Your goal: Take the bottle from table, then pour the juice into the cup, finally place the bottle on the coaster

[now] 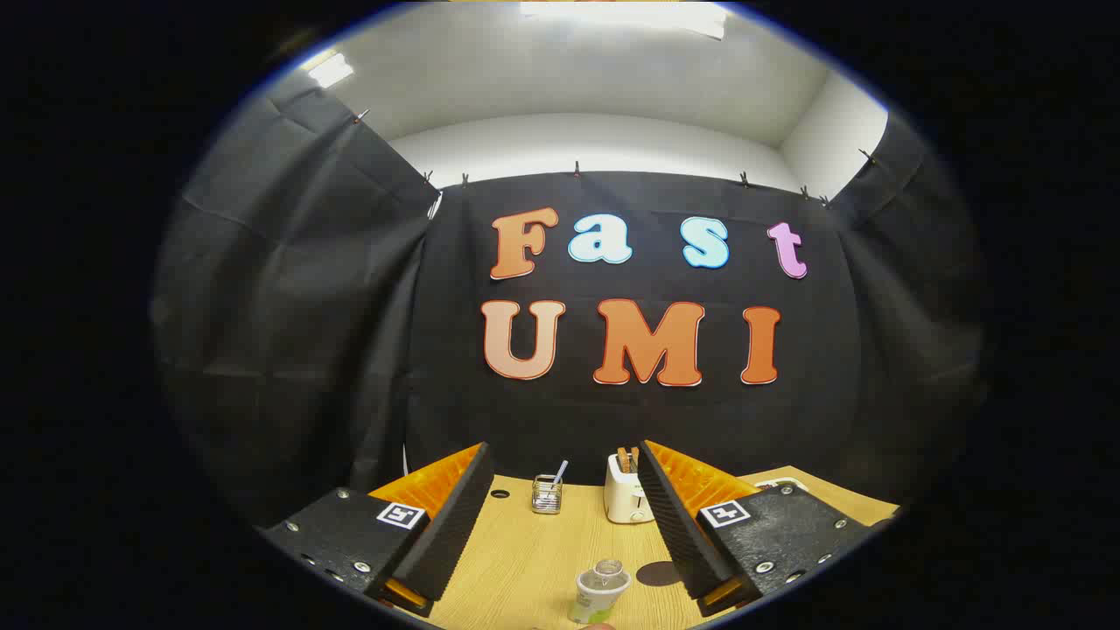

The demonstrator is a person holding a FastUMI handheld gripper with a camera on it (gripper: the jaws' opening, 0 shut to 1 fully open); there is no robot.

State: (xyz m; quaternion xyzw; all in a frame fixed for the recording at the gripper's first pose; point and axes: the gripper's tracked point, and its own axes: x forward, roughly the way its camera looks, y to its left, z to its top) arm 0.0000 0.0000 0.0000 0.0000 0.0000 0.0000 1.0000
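Bottle, small clear plastic with green label (600,593), stands upright on the wooden table (525,560) near its front edge, low between the gripper (564,477) fingers, which are wide apart; dark round coaster (658,573) lies just beside it.

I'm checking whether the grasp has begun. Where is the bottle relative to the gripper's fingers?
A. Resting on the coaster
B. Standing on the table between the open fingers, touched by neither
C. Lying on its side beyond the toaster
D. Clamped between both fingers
B: the bottle stands upright on the table, with a gap to each finger of the open gripper.
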